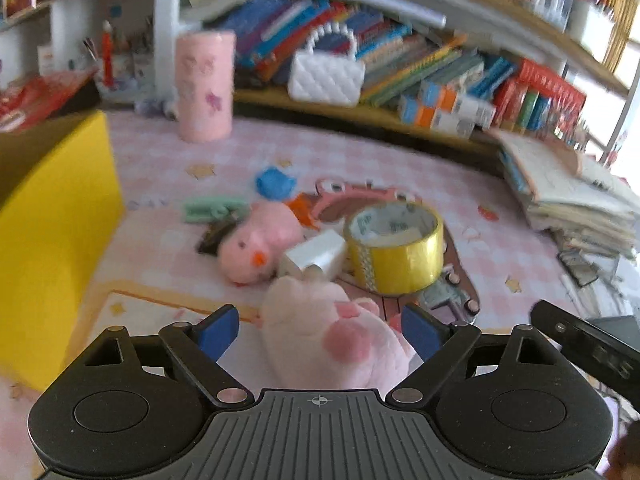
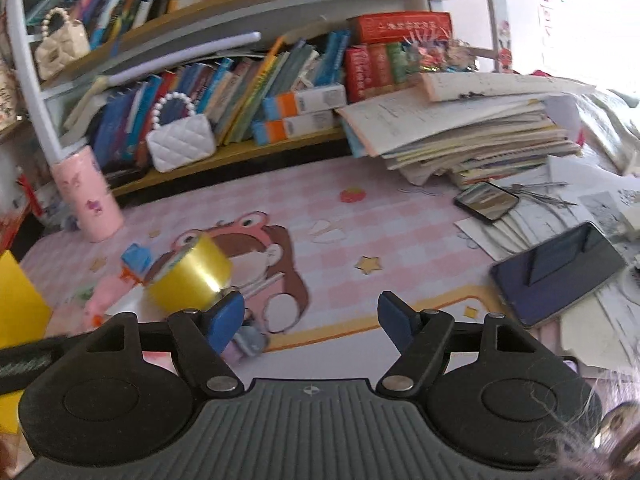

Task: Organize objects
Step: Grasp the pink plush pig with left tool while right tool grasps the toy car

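Left wrist view: left gripper (image 1: 320, 330) apart around blurred plush paw (image 1: 340, 340); right gripper (image 2: 310, 316) apart.

Left gripper (image 1: 320, 330): plush paw (image 1: 340, 344) fills gap; tape roll (image 1: 396, 252), pink plush (image 1: 256, 248) crowd ahead; yellow box (image 1: 52, 240) walls left | Right gripper (image 2: 311, 322): mat (image 2: 400, 224) ahead free; phone (image 2: 560, 272) right.

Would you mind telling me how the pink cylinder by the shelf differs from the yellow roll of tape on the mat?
The pink cylindrical container stands tall and upright at the back of the mat; the yellow roll of clear tape is squat and sits among the toys in the middle. The container has a matt pink side with small printed figures; the tape is glossy and see-through, with an open hollow core. Both are round and rest on the pink checked mat.
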Demonstrator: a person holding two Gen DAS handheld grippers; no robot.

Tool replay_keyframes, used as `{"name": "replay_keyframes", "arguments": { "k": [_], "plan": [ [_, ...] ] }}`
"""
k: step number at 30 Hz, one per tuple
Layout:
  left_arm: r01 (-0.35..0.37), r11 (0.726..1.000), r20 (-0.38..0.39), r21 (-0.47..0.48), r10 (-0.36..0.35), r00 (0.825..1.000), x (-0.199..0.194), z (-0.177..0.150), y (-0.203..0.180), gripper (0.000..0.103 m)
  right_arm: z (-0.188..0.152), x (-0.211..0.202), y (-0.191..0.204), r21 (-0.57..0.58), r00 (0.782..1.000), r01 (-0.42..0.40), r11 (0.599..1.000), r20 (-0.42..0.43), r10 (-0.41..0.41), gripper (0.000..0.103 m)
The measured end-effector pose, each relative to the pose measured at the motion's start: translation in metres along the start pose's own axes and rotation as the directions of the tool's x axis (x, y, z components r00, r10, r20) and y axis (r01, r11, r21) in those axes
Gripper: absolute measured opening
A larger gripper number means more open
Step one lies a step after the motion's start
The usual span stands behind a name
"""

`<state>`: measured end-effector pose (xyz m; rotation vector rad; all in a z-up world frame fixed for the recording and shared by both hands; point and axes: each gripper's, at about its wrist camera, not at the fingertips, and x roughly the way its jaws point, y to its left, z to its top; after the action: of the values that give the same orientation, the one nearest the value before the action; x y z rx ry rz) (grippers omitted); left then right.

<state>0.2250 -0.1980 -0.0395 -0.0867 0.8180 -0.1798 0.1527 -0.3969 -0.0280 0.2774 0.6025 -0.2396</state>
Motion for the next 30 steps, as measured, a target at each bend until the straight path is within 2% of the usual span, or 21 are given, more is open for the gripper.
{"name": "replay_keyframes", "arguments": {
  "k": [2,5,7,9,10,12,15,18,19,21,24,26,28,29,30],
  "plan": [
    [-0.010,1.000,-0.049,-0.011,0.010,0.999,0.016,-0.002,-0.002,0.091,-0.002,0.003,-0.001,-0.005,1.000,0.000,1.000,-0.013,0.000,0.072],
    [0.006,1.000,-0.063,-0.018,-0.008,0.998,0.024,-0.006,-0.003,0.091,-0.005,0.007,0.001,-0.027,0.999,-0.022,0.999,-0.036,0.021,0.072],
    [0.020,1.000,-0.063,0.003,-0.020,0.998,0.024,-0.007,-0.004,0.087,-0.006,0.011,0.005,-0.054,0.998,-0.043,0.998,-0.050,0.041,0.072],
    [0.056,0.998,-0.070,0.016,-0.055,0.996,0.021,-0.007,-0.003,0.072,-0.007,0.016,0.010,-0.077,0.996,-0.065,0.995,-0.067,0.060,0.072],
    [0.061,0.998,-0.070,0.018,-0.059,0.996,0.018,-0.007,-0.002,0.069,-0.007,0.019,0.012,-0.087,0.995,-0.074,0.993,-0.073,0.068,0.072],
    [0.052,0.999,-0.067,0.016,-0.051,0.996,0.008,-0.007,0.002,0.063,-0.007,0.023,0.016,-0.104,0.993,-0.089,0.991,-0.082,0.081,0.073],
    [0.045,0.999,-0.025,-0.009,-0.045,0.999,-0.022,-0.008,0.015,0.063,-0.006,0.032,0.024,-0.136,0.990,-0.117,0.984,-0.095,0.105,0.073],
    [0.079,0.994,0.008,-0.076,-0.079,0.997,-0.056,-0.016,0.038,0.064,-0.008,0.043,0.037,-0.195,0.986,-0.143,0.970,-0.117,0.121,0.074],
    [0.083,0.992,0.013,-0.094,-0.082,0.997,-0.063,-0.019,0.043,0.064,-0.009,0.048,0.042,-0.215,0.985,-0.143,0.966,-0.124,0.118,0.075],
    [0.070,0.989,0.011,-0.129,-0.069,0.998,-0.076,-0.027,0.054,0.064,-0.011,0.059,0.053,-0.249,0.983,-0.149,0.957,-0.143,0.116,0.084],
    [0.038,0.983,-0.002,-0.181,-0.039,0.999,-0.089,-0.041,0.067,0.064,-0.016,0.074,0.067,-0.320,0.982,-0.146,0.936,-0.159,0.099,0.084],
    [0.021,0.977,-0.012,-0.213,-0.024,1.000,-0.092,-0.048,0.075,0.064,-0.020,0.082,0.073,-0.360,0.983,-0.140,0.922,-0.161,0.087,0.079],
    [0.009,0.974,-0.014,-0.228,-0.013,1.000,-0.096,-0.051,0.080,0.064,-0.024,0.088,0.074,-0.373,0.982,-0.141,0.917,-0.174,0.081,0.062],
    [0.005,0.973,-0.011,-0.230,-0.008,1.000,-0.098,-0.053,0.082,0.064,-0.024,0.089,0.073,-0.361,0.980,-0.157,0.919,-0.173,0.100,0.049],
    [0.002,0.973,-0.006,-0.231,-0.004,1.000,-0.100,-0.053,0.083,0.064,-0.024,0.089,0.073,-0.360,0.981,-0.150,0.921,-0.168,0.095,0.045]
  ]
}}
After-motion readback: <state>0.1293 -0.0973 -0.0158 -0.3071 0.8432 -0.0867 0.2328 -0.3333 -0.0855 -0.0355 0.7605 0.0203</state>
